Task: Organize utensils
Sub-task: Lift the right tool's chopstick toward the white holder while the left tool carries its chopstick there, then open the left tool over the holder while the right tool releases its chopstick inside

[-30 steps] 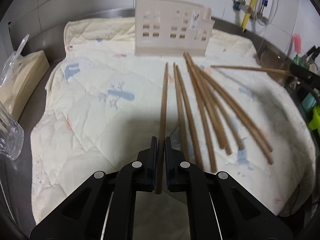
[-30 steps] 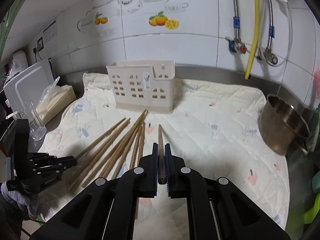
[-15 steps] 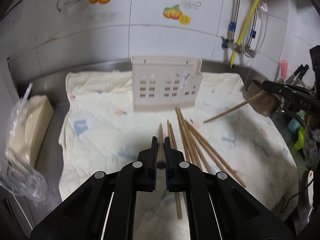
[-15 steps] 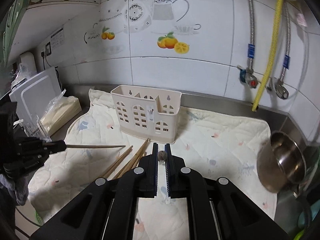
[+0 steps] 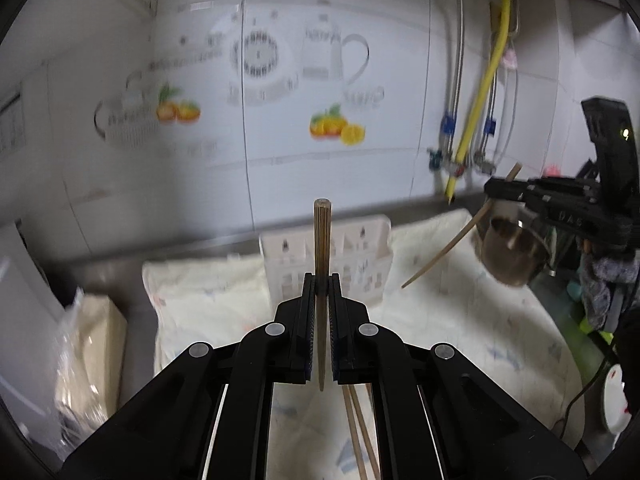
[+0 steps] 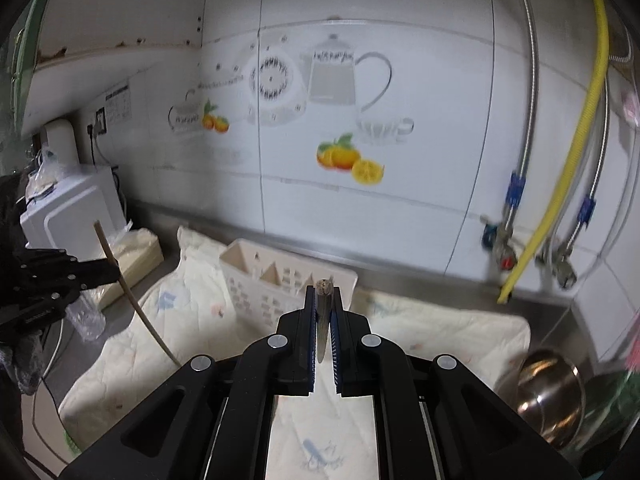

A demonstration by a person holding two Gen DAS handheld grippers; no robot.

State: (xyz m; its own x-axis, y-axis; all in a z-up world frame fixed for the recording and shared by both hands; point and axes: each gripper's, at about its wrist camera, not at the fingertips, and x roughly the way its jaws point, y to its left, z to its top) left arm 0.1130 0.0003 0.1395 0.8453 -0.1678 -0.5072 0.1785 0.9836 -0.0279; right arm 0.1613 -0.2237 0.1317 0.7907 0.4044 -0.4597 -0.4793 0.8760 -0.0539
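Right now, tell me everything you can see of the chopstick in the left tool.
The chopstick is a slim, brown, wood-looking stick with a round, blunt upper end and a tapered lower tip. It stands roughly upright, clamped between the left tool pads, lifted clear of the quilted mat, in front of the cream utensil holder.

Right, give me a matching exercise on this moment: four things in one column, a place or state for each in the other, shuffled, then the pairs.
Things:
1. left gripper
2. utensil holder
3. steel pot
4. yellow hose

Places or states:
A. hangs down the tiled wall
B. stands on the quilted mat by the wall
C. shut on a chopstick
D. sits off the mat's right edge

Pairs: 1-C, 2-B, 3-D, 4-A
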